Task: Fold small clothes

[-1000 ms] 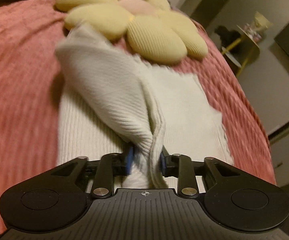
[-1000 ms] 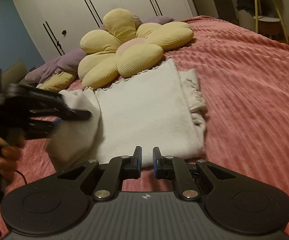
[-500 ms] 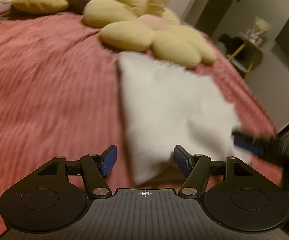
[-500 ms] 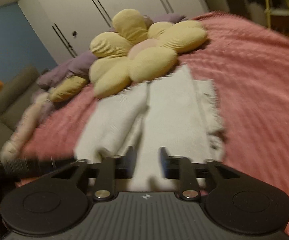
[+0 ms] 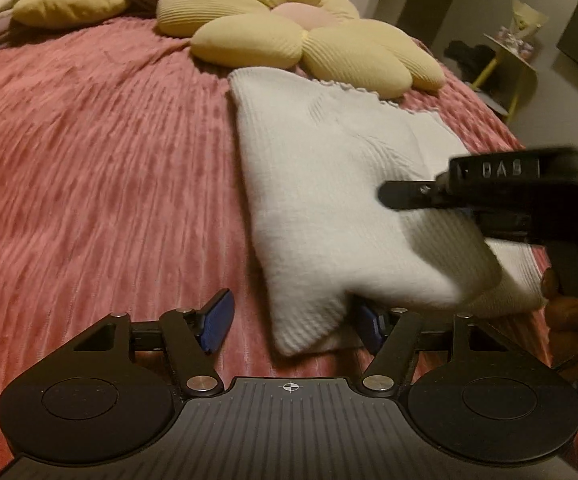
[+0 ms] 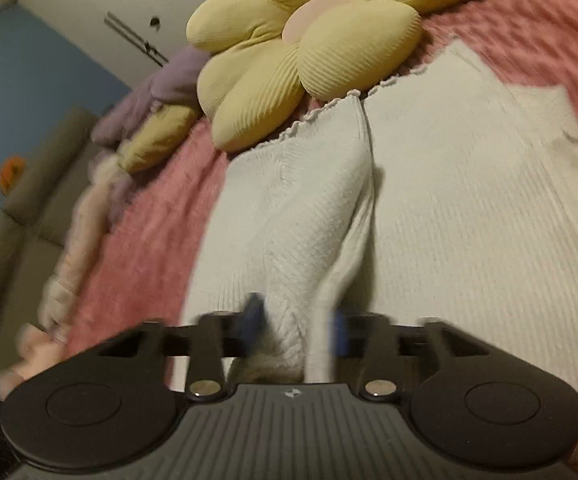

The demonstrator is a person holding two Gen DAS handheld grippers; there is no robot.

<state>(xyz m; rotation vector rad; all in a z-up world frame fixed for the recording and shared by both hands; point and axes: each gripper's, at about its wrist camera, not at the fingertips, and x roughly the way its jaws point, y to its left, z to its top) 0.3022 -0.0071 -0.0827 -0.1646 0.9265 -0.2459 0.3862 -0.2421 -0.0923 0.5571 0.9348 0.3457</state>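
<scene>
Garment: a white ribbed knit top (image 5: 321, 184) lies on the pink bedspread (image 5: 101, 168), its frilled far edge just beside the yellow flower cushion (image 5: 289, 36).
Fold: one side is turned over the body of the top; a raised ridge of cloth runs from the frilled edge toward the right tool in the right wrist view.
Left tool (image 5: 293, 322): blue pads spread wide and gripping nothing; the near corner of the top lies between them, nearer the right pad, with no pad pressing on it.
Right tool (image 6: 295, 326): jaws closing, with a gathered fold of the white cloth between the blurred blue pads; whether the pads press on it I cannot tell.
Right tool, seen from the left wrist (image 5: 441, 194): reaches in from the right, above the top's right part.
Hand (image 5: 573, 312): grips the handle of the right tool at the frame's right edge.
Background: purple and yellow pillows (image 5: 69, 4) at the head of the bed.
</scene>
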